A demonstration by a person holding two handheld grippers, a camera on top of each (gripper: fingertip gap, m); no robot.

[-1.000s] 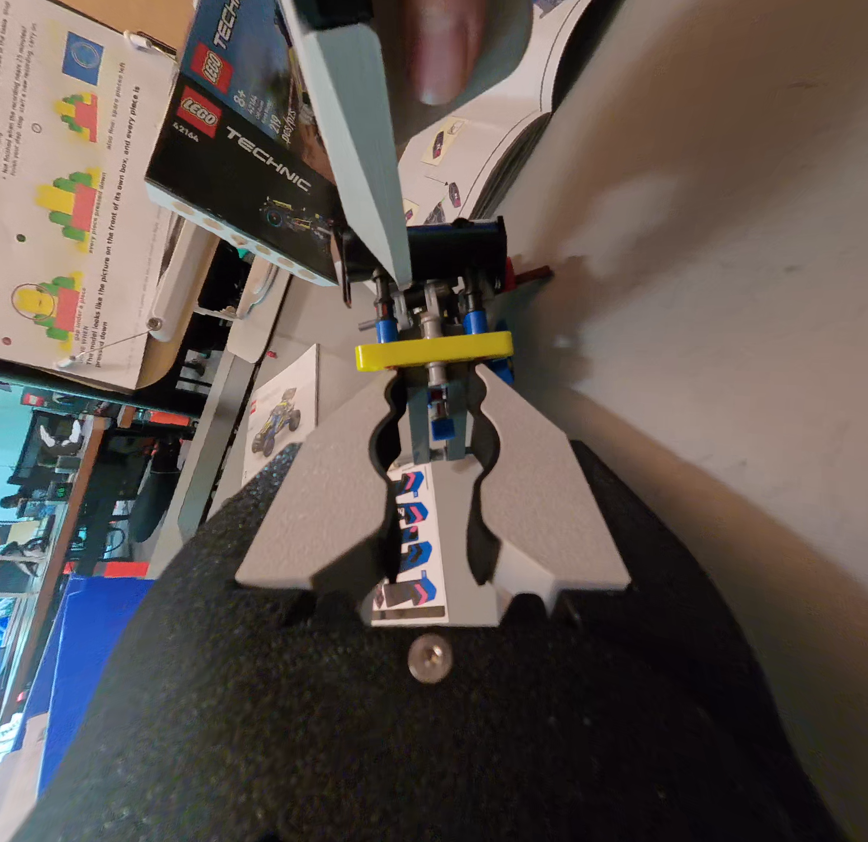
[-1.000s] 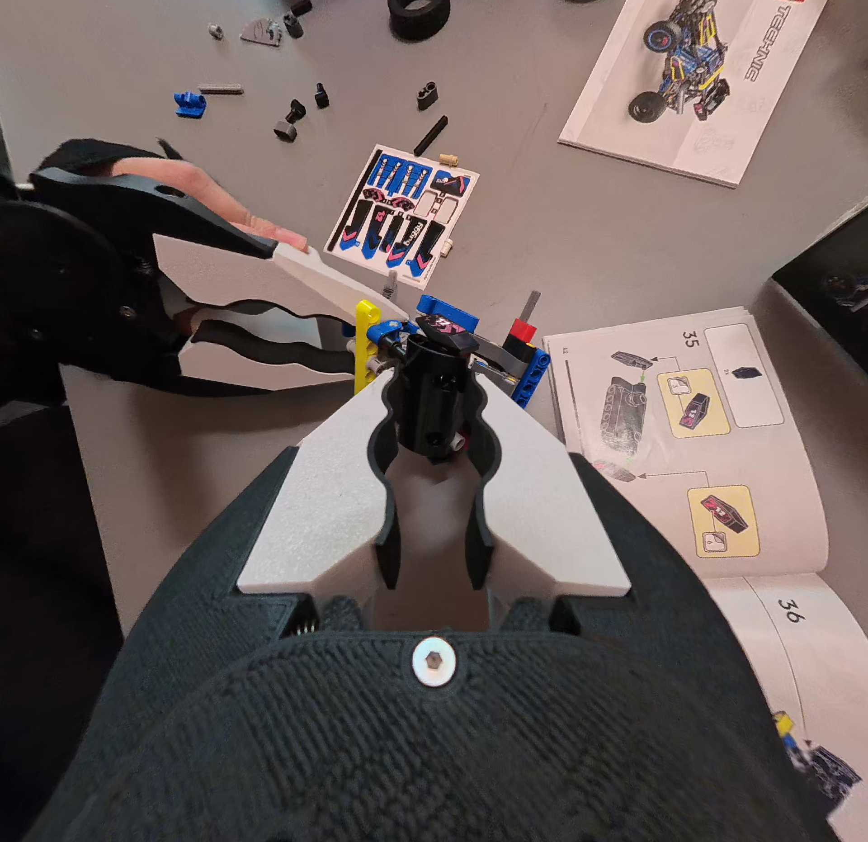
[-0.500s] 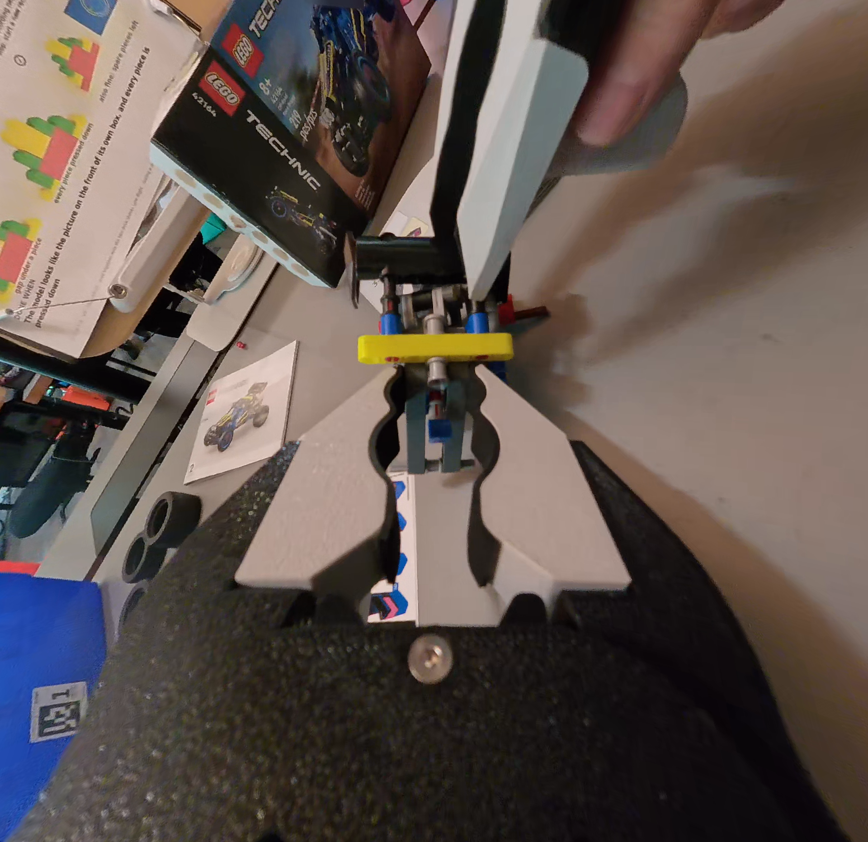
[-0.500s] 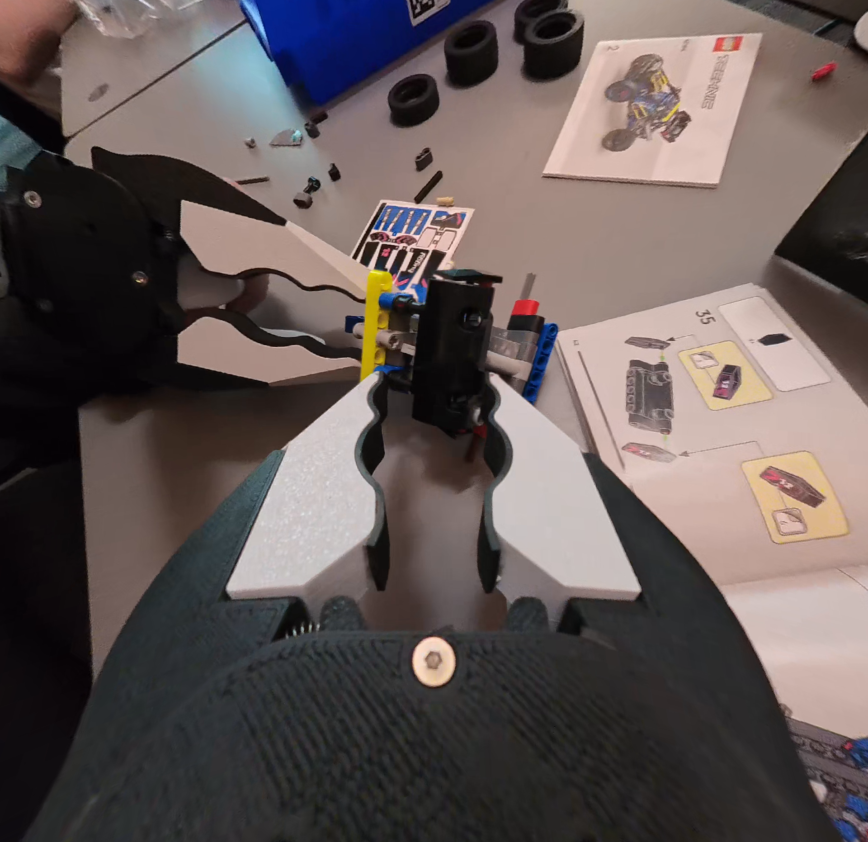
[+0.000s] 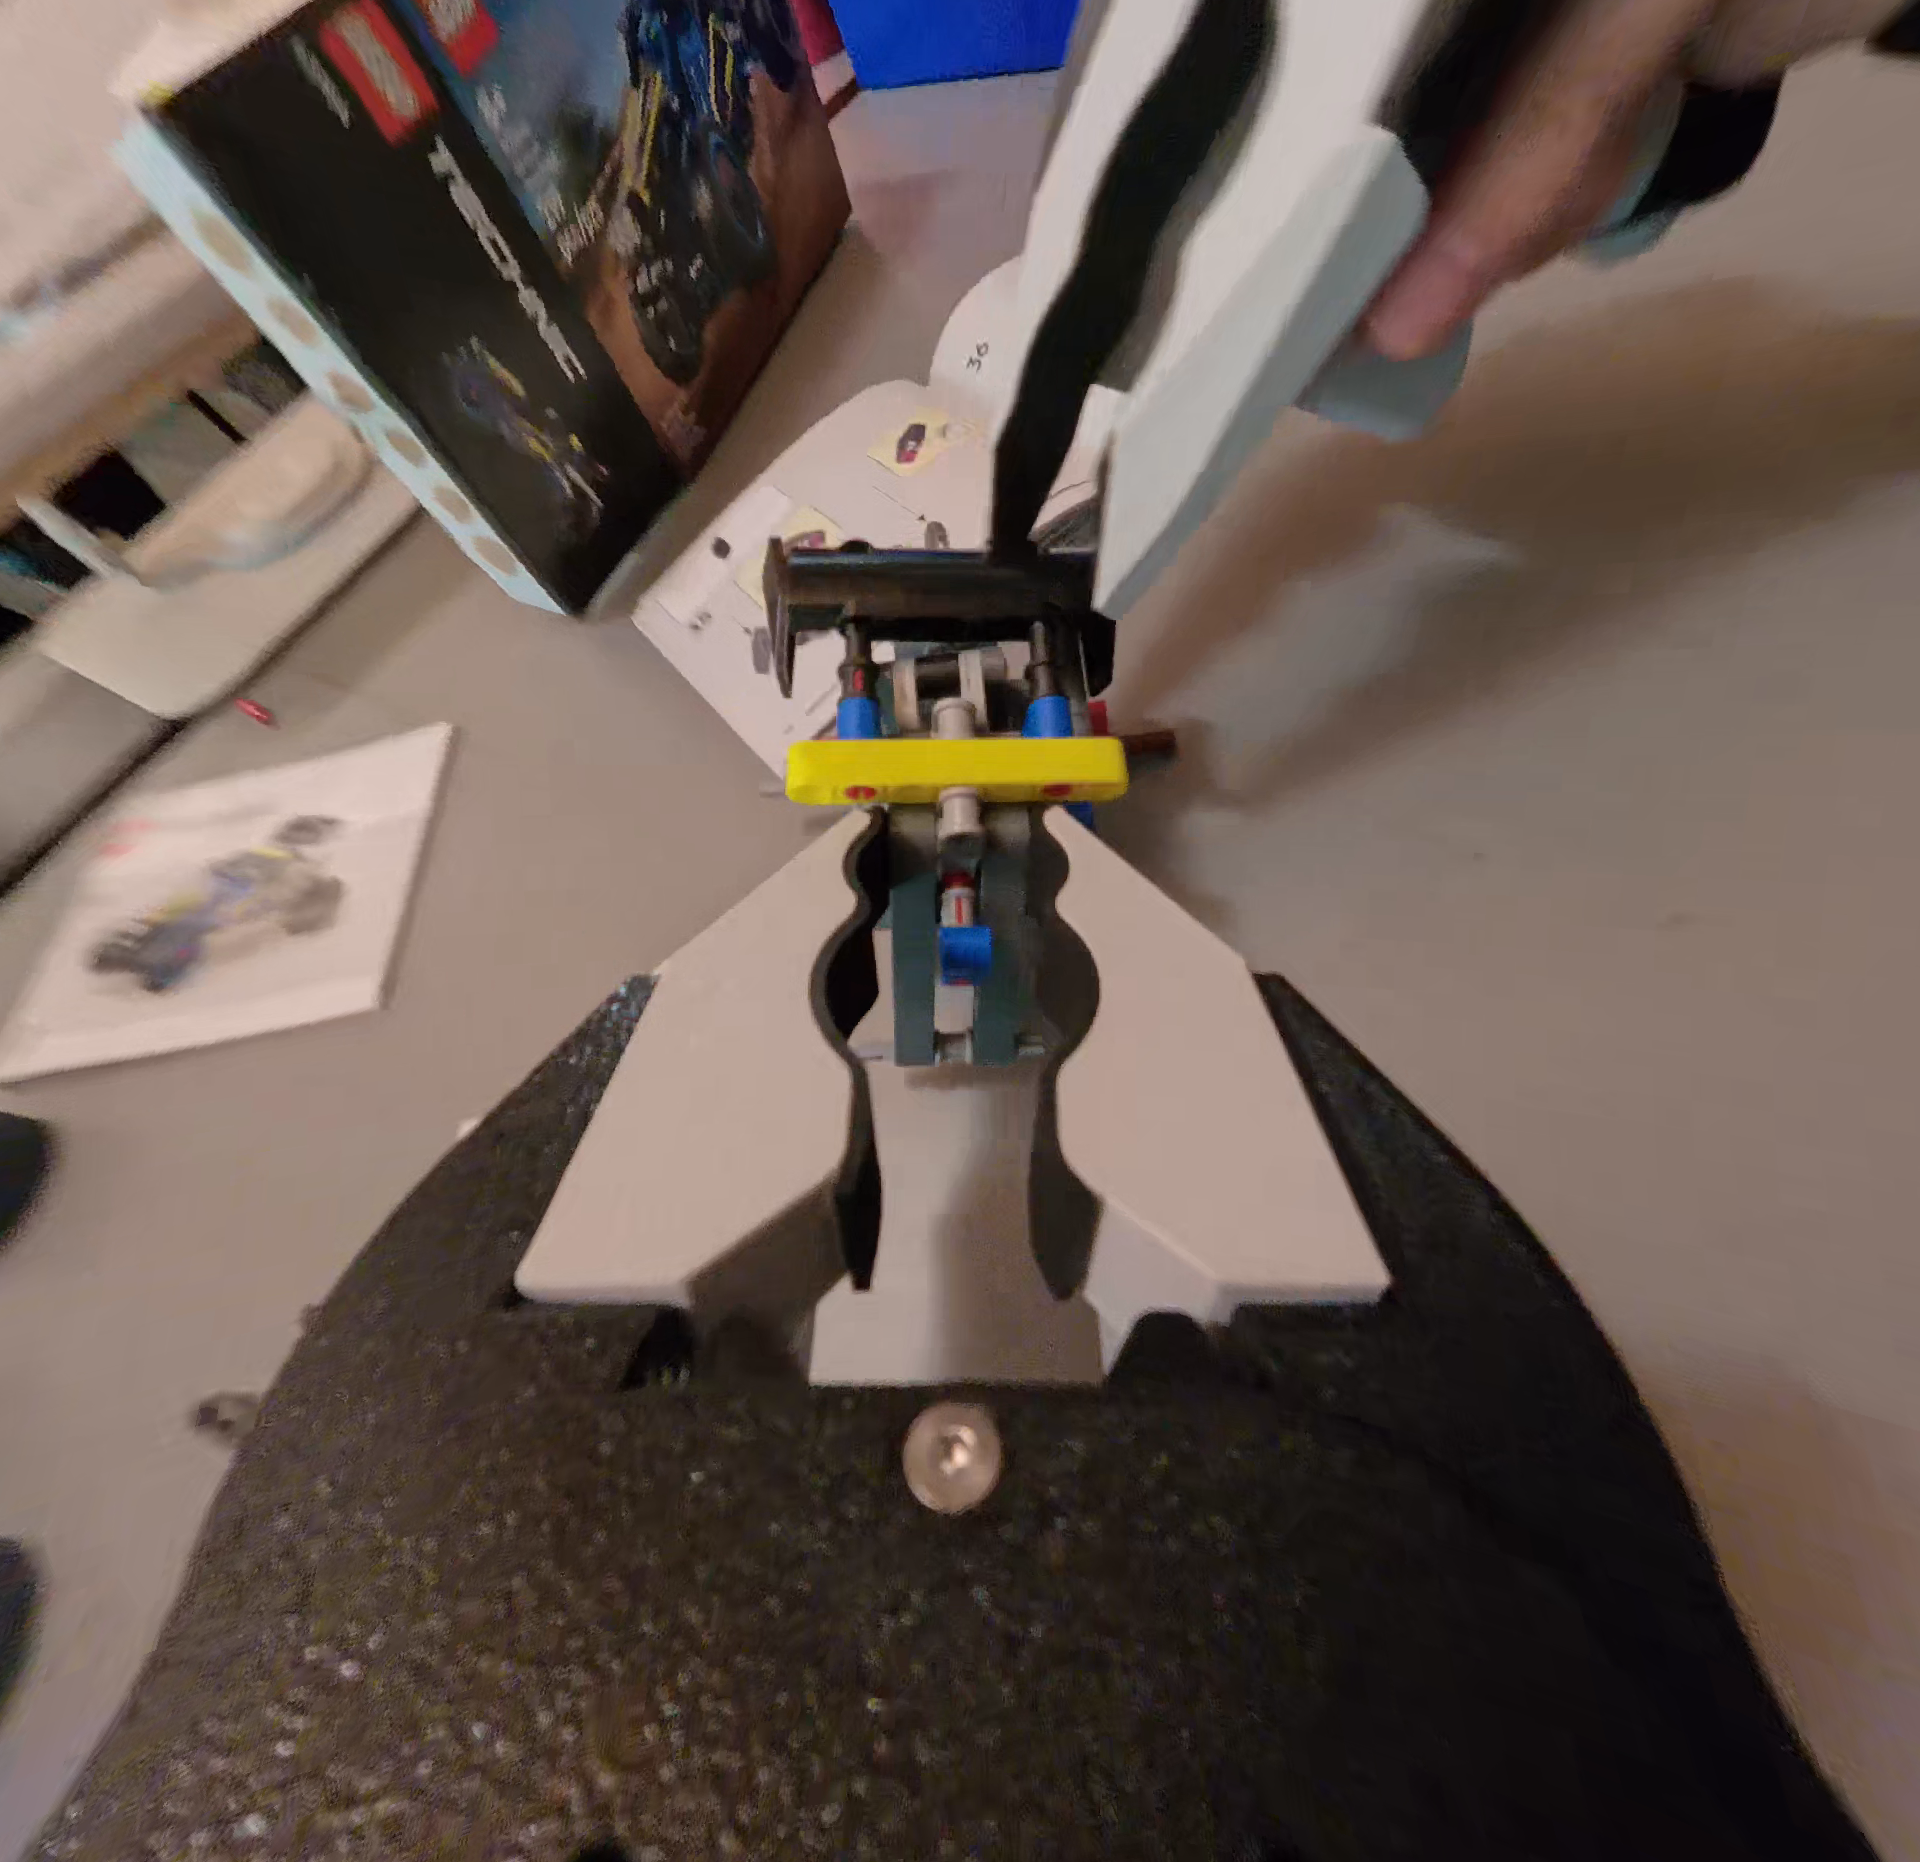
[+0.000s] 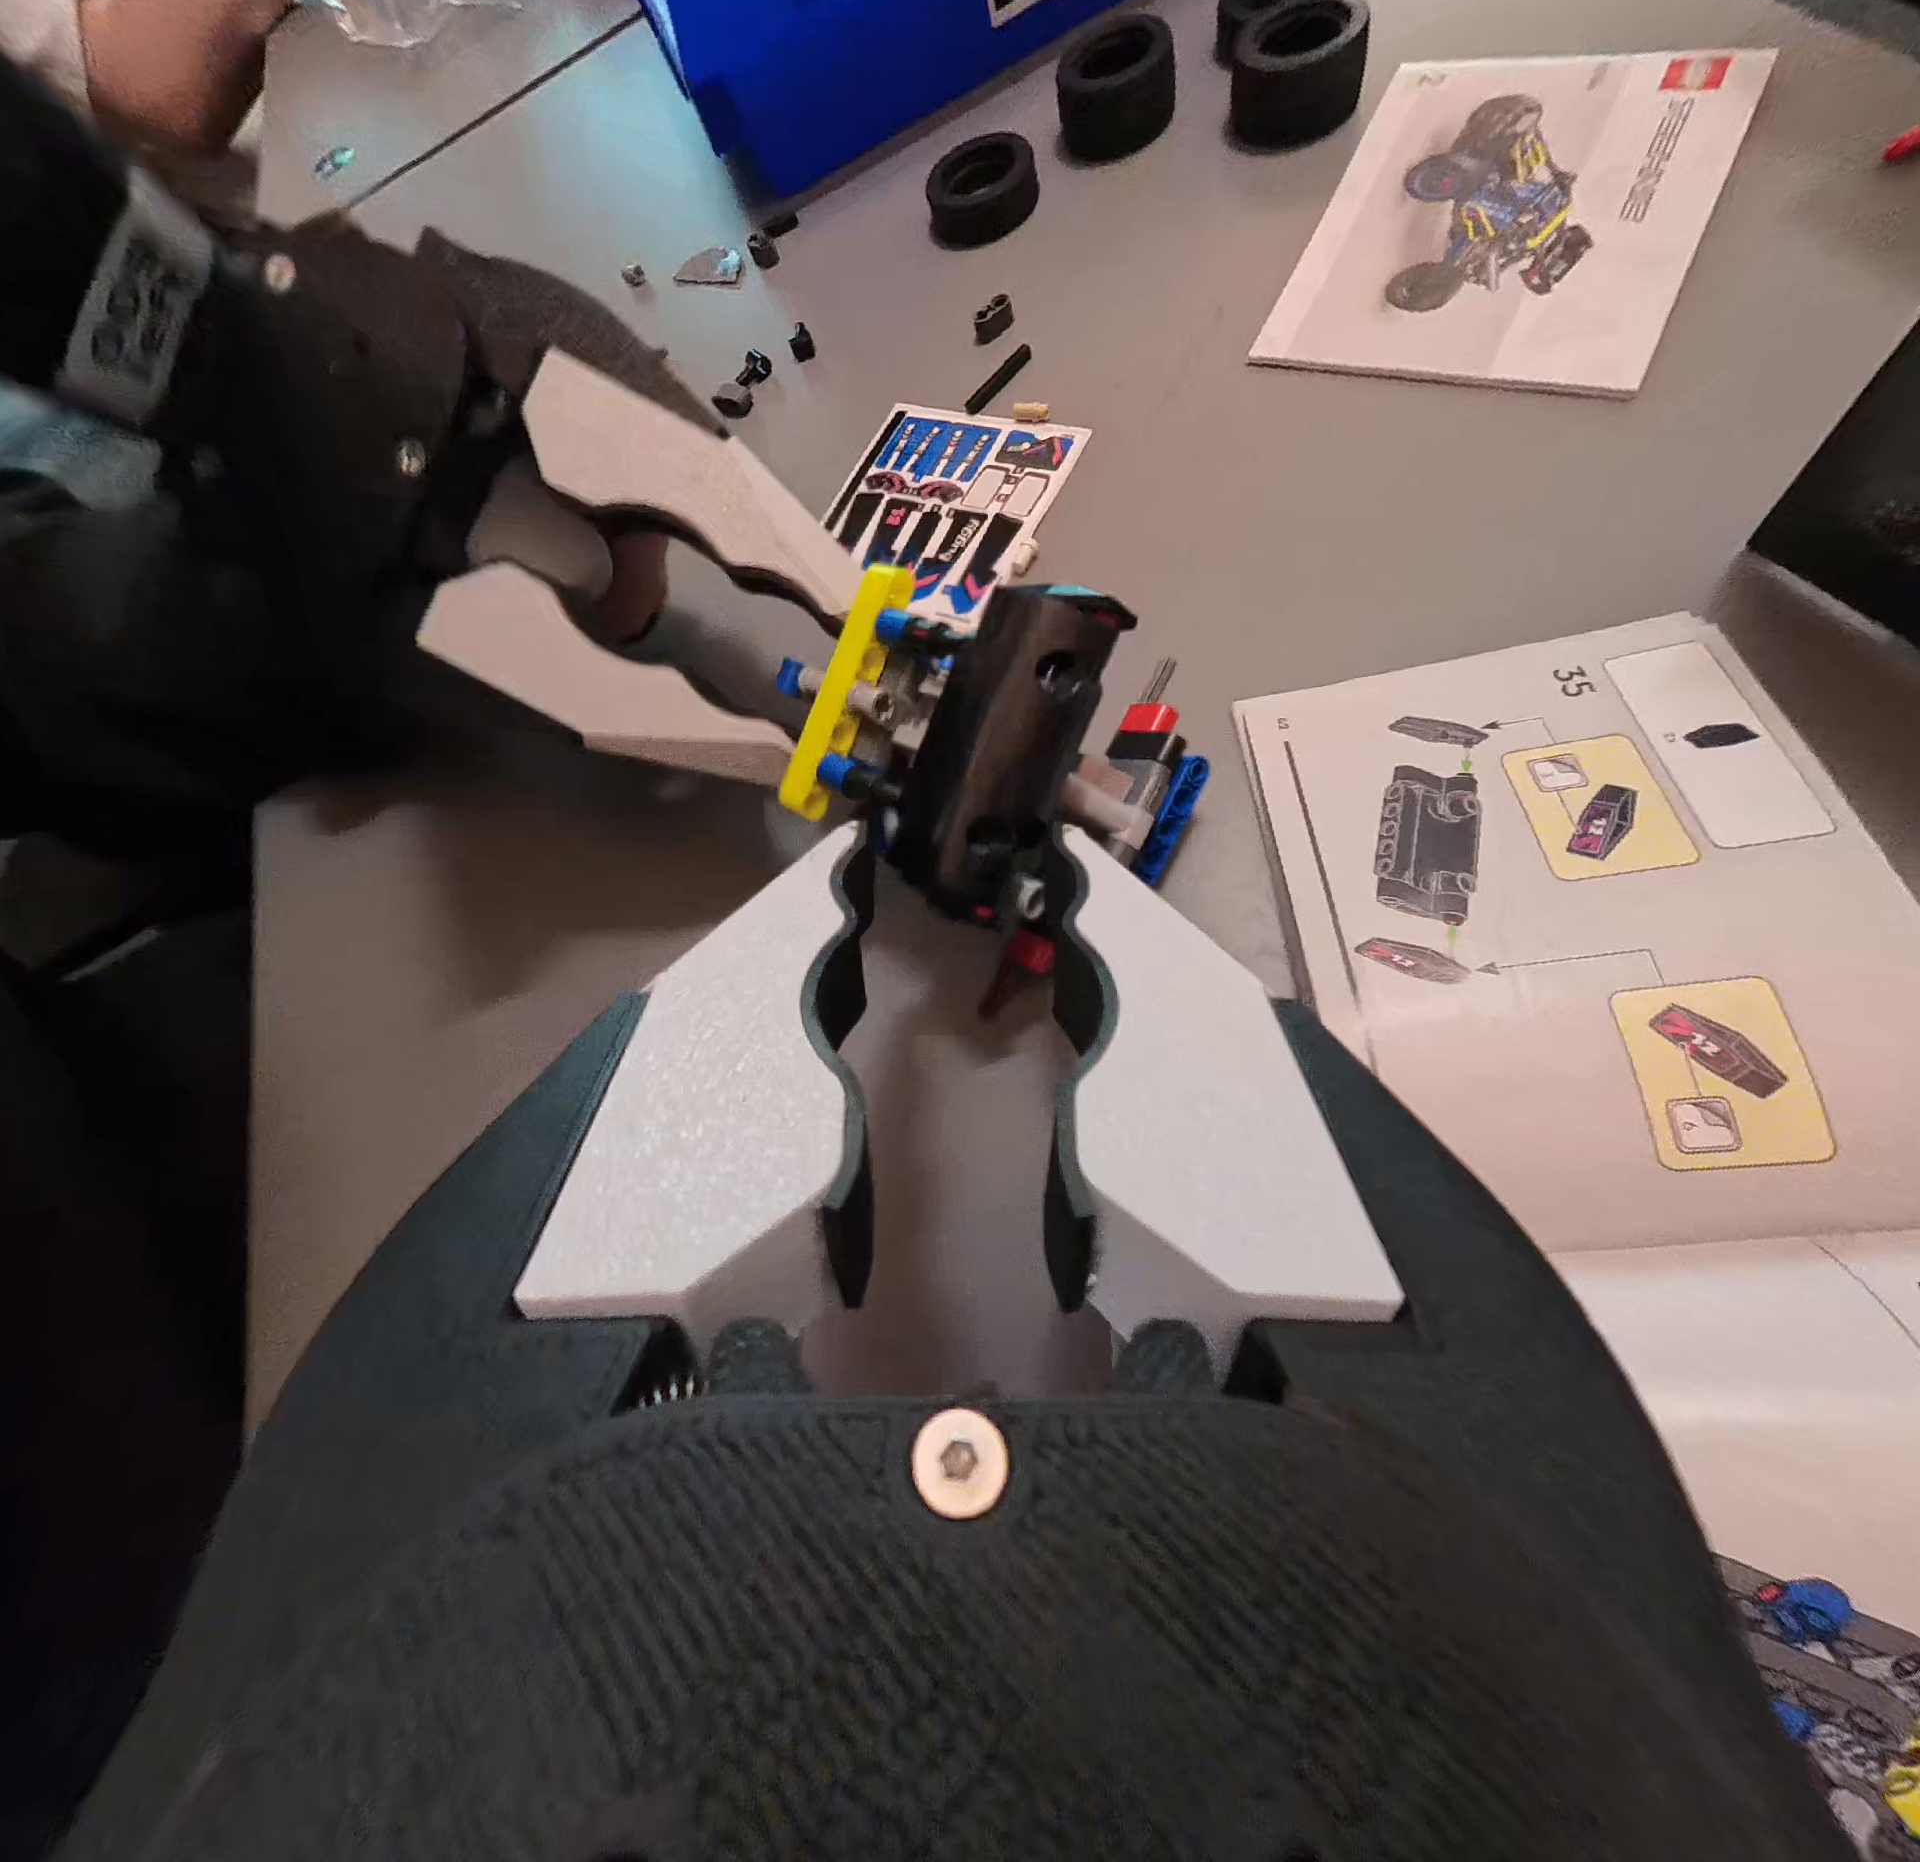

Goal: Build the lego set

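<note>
1. My left tool [image 5: 958,846] clamps the dark grey stem of a small plastic brick assembly [image 5: 951,773] with a yellow crossbeam, held above the grey bench [image 5: 1558,877].
2. My right tool [image 6: 956,856], partly open, brackets the assembly's black block [image 6: 1008,742] at its 12 o'clock; I cannot tell if its pads press.

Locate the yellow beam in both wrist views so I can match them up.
Left wrist view: yellow beam lies level across the centre, just past the left claw tips.
Right wrist view: yellow beam stands tilted, left of centre, off the left claw's tips.
Shared landmark: the black block right behind the beam.
</note>
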